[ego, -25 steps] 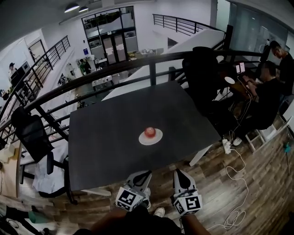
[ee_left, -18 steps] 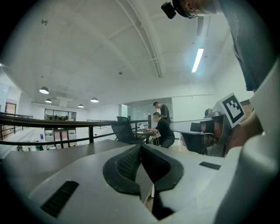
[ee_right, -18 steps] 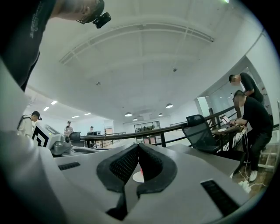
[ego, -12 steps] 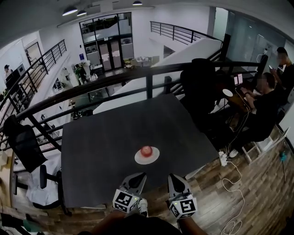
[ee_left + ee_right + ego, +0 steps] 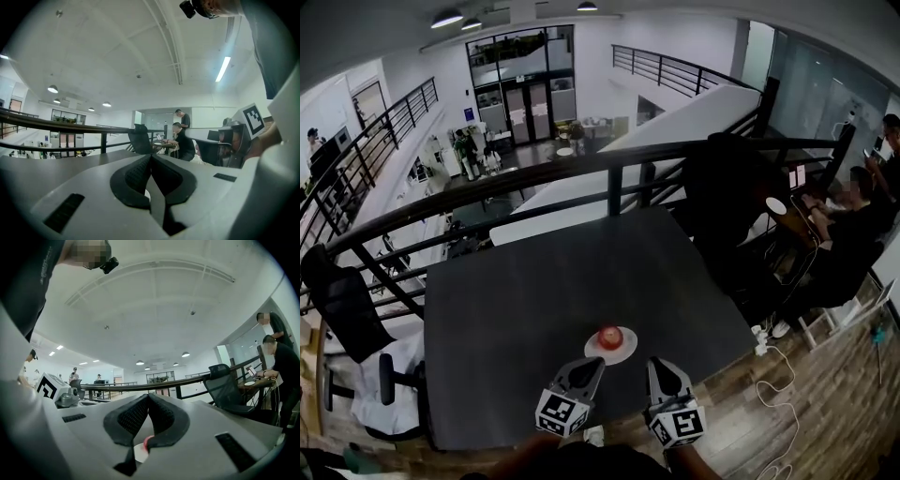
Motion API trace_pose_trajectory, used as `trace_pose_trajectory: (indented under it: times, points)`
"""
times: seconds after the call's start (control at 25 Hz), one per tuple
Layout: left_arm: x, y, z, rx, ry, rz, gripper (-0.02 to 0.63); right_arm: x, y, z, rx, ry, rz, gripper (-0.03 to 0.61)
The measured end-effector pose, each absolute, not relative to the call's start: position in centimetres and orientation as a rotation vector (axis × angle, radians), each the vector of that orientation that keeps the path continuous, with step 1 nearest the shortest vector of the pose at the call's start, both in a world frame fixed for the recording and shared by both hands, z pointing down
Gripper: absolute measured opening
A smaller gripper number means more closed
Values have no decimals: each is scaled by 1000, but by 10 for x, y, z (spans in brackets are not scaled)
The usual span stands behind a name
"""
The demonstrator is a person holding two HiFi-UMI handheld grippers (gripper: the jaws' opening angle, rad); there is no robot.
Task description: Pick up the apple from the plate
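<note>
Head view places the apple on a white plate on the dark table, close to the near edge. The left gripper and the right gripper hover side by side just short of the plate, apart from it.

**Jaw state.** In the left gripper view the pads of the left gripper meet at the tips with nothing between them. In the right gripper view the right gripper is likewise closed and empty. A sliver of the apple and the plate shows through the gap below its pads.

**Hazards (assessment).**
- Closed tips that advance as they are will likely strike the apple instead of straddling it. The round fruit can then roll off the plate.
- A low approach may catch the plate rim and push the plate across the smooth table.
- An off-centre or shallow grip on the glossy, curved skin may let the apple squirt out as the pads close.
- The two grippers sit near each other. Both converging on one small target risks contact between them.

**Markings.** Each gripper carries a marker cube with black-and-white square patterns, which are codes, not text. No brand name or label is visible on the apple, plate or table. A blue sign on the far wall is too small to read.
</note>
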State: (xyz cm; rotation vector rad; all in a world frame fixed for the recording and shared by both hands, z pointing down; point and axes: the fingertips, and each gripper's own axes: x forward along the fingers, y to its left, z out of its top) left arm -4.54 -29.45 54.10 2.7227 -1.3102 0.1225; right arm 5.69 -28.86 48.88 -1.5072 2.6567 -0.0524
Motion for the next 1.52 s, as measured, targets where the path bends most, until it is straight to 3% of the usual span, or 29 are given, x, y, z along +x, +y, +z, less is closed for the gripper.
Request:
trace_pose_trajectory:
  times: [0.88, 1.36, 1.4, 1.48, 1.52]
  points:
    - [-44, -386, 578, 2564, -1497, 199, 23, 78, -384, 521, -1474, 2829, 137, 23]
    - [-28, -393, 642, 2545, -1471, 412, 23, 84, -399, 553, -1428, 2898, 13, 23]
    - [-27, -394, 646, 2548, -1466, 426, 28, 86, -399, 560, -1438, 2917, -3, 23]
    - [-25, -398, 653, 2553, -1456, 454, 136, 89, -401, 566, -1446, 2929, -4, 23]
    - [-24, -400, 657, 2552, -1458, 472, 152, 89, -403, 566, -1448, 2924, -3, 23]
